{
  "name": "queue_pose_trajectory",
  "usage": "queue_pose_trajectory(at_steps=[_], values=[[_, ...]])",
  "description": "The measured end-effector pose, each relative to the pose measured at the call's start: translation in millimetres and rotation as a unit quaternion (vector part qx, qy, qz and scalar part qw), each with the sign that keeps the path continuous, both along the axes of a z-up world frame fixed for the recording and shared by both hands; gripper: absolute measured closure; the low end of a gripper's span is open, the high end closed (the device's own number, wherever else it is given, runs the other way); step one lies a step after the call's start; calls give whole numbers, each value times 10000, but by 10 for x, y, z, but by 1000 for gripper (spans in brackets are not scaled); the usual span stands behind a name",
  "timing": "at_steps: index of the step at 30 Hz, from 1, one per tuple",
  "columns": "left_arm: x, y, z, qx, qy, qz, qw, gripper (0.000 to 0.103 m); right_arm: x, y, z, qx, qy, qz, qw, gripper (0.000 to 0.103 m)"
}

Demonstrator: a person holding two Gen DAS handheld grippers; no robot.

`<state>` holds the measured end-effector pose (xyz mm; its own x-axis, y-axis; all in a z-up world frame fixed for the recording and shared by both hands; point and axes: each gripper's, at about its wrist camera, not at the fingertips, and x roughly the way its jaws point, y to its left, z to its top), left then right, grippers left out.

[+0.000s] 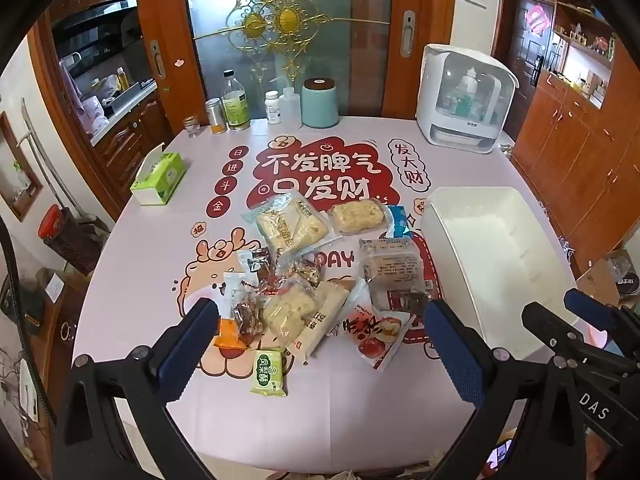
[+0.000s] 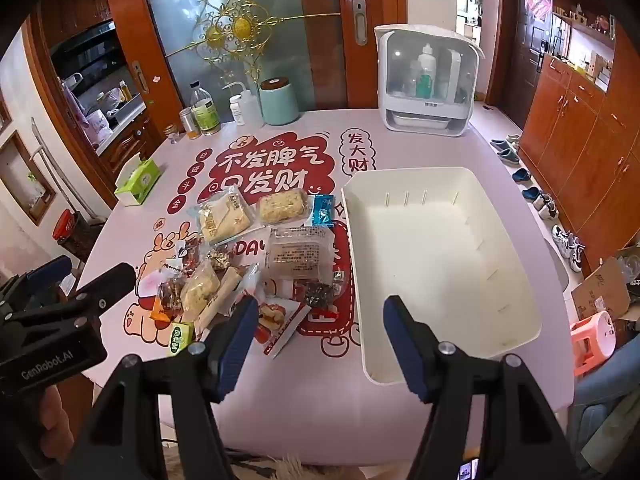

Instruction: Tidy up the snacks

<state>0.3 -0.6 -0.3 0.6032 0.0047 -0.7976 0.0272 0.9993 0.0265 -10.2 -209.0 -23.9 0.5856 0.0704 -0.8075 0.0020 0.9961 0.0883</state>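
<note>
Snacks in crinkled clear and printed wrappers lie heaped at the middle of our pink printed table, beside an empty white plastic bin; a tissue box, bottles and a teal canister stand well behind. Our left gripper hovers spread wide over the heap's near edge, nothing between its blue pads. Our right gripper hangs parted, empty, near the bin's front corner.
</note>
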Motion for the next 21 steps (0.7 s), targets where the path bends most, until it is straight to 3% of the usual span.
queue_pose_trajectory(at_steps=[21], values=[[72, -28, -56, -97, 86, -153, 9998, 1, 90, 41, -43, 21, 19, 15, 10000, 38]])
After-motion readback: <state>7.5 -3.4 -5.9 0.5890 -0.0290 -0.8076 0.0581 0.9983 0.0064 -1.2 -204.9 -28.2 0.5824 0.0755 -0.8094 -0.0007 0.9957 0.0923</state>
